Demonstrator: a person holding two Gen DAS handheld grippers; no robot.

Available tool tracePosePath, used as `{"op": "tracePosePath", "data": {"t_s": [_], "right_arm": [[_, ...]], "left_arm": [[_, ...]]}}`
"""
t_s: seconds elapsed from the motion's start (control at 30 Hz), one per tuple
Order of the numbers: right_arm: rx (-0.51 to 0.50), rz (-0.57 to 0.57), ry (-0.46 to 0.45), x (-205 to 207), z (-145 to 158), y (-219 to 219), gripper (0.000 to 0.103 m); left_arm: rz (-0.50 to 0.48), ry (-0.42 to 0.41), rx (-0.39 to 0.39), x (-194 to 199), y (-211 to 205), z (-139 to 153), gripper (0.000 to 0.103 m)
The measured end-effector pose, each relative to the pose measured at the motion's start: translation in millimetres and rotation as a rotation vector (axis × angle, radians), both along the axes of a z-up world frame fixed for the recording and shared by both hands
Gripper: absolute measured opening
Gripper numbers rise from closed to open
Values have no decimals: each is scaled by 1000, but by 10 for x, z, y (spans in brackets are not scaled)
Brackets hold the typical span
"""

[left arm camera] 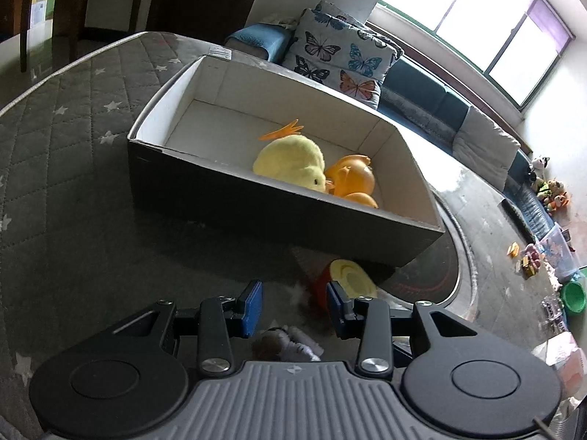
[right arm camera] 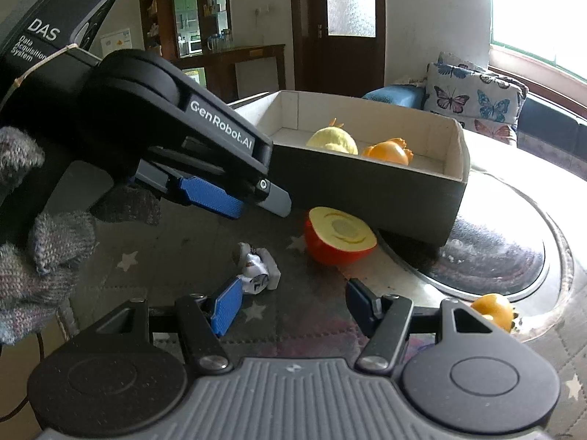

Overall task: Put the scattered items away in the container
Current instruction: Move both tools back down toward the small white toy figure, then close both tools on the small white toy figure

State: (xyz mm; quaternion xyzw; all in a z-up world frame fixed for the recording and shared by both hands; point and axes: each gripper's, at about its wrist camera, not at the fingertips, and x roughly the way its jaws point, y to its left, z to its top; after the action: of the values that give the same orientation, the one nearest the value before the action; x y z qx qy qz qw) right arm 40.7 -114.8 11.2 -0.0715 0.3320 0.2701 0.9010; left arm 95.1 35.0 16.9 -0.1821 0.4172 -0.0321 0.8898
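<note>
The open cardboard box (left arm camera: 279, 216) sits on the star-patterned mat (left arm camera: 73, 139) and holds a yellow plush chick (left arm camera: 290, 161) beside an orange toy (left arm camera: 352, 179). Just in front of the box lies a halved red fruit toy (right arm camera: 339, 236), with a small white figure (right arm camera: 258, 266) near it and another orange toy (right arm camera: 495, 310) apart to the right. The left gripper (left arm camera: 294, 306) and right gripper (right arm camera: 290, 308) both hover with fingers apart, holding nothing

One box (right arm camera: 367, 190) is counted, holding one yellow plush chick (right arm camera: 332, 139) and one orange toy (right arm camera: 389, 152). Outside: one halved fruit (right arm camera: 341, 236), one small white figure (right arm camera: 256, 266), and one orange toy at 4 o'clock (right arm camera: 493, 310).
</note>
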Motion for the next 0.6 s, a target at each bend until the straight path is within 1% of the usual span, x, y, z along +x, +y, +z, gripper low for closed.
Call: {"op": "tracePosePath", "data": {"t_s": [0.1,0.27,0.4,0.47,0.6], "right_arm": [[-3,3,4,19,-21,42,63],[-6,10,11,36,-64,92,63],[-6,12,15,50,-84,133,62],[-7,13,15,59,-82,162,60],[-7,17,17,72,-77,183,57]], "left_arm": [[12,0,22,-17,15,-21,41],[43,26,7,-24,117,-77,41],[46,38,-10,-37,143,-119,41],[52,49,-20,-23,153,-141,41],[61,84,-53,10,163,-197,41]]}}
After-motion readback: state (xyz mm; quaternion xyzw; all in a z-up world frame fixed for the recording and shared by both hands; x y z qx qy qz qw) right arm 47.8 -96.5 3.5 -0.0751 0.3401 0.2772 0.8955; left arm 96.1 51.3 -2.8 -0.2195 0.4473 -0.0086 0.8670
